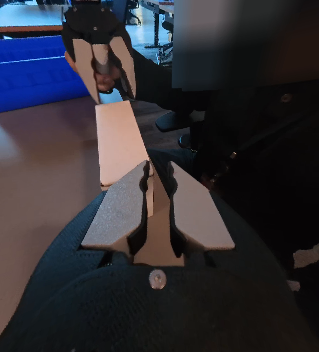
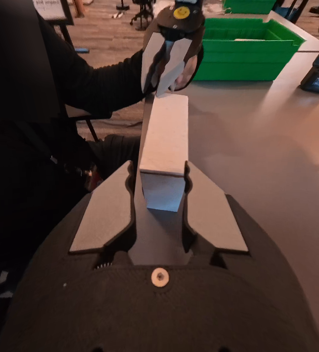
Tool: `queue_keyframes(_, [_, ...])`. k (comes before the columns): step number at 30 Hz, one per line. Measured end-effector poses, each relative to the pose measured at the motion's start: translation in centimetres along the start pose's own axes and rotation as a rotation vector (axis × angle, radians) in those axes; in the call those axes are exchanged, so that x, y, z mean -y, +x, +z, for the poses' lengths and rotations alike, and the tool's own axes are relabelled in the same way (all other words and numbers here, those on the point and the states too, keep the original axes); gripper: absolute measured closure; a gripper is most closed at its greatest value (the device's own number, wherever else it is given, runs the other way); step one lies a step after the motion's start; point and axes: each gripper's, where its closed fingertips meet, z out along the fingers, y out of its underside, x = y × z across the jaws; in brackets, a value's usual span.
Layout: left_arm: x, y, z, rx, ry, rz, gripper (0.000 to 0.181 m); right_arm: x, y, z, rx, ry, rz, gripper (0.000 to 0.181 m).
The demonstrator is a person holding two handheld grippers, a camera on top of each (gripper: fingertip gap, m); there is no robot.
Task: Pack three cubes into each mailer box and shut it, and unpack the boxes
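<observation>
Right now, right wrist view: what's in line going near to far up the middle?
right gripper → mailer box, closed and lying lengthwise away from the camera → left gripper at the box's far end → green bin beyond it, off to the right on the table.

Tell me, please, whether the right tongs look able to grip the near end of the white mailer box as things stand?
Probably yes. The right tongs are open and already straddle the near end of the mailer box, with nothing between them. The left tongs sit at the far end, out of the way.
</observation>
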Motion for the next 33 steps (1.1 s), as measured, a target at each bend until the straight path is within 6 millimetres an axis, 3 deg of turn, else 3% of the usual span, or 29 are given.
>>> queue_keyframes(3, [-0.1, -0.5, -0.7, 0.008, 0.034, -0.026, 0.163, 0.4, 0.4, 0.3, 0.035, 0.046, 0.064, 0.116])
queue_keyframes(13, [-0.4, -1.6, -1.8, 0.047, 0.079, -0.097, 0.162, -0.2, 1.0, 1.9, 0.117, 0.107, 0.076, 0.112])
queue_keyframes(21, [-0.6, -0.6, -2.3, 0.058, 0.019, -0.085, 0.152, 2.4, 1.4, 0.5, 0.107, 0.190, 0.112, 0.094])
queue_keyframes(27, [-1.2, -2.1, -3.5, 0.090, 0.054, -0.188, 0.153, 4.6, 2.2, 1.2, -0.081, 0.033, 0.139, 0.087])
queue_keyframes(31, [-1.7, -2.4, -4.0, 0.092, 0.060, -0.207, 0.146, 6.3, 0.3, 4.4, -0.039, -0.096, 0.133, 0.103])
queue_keyframes(33, [-2.8, -2.6, -3.8, 0.094, 0.008, -0.242, 0.142, 5.8, 0.2, 5.8, -0.079, -0.224, 0.110, 0.102])
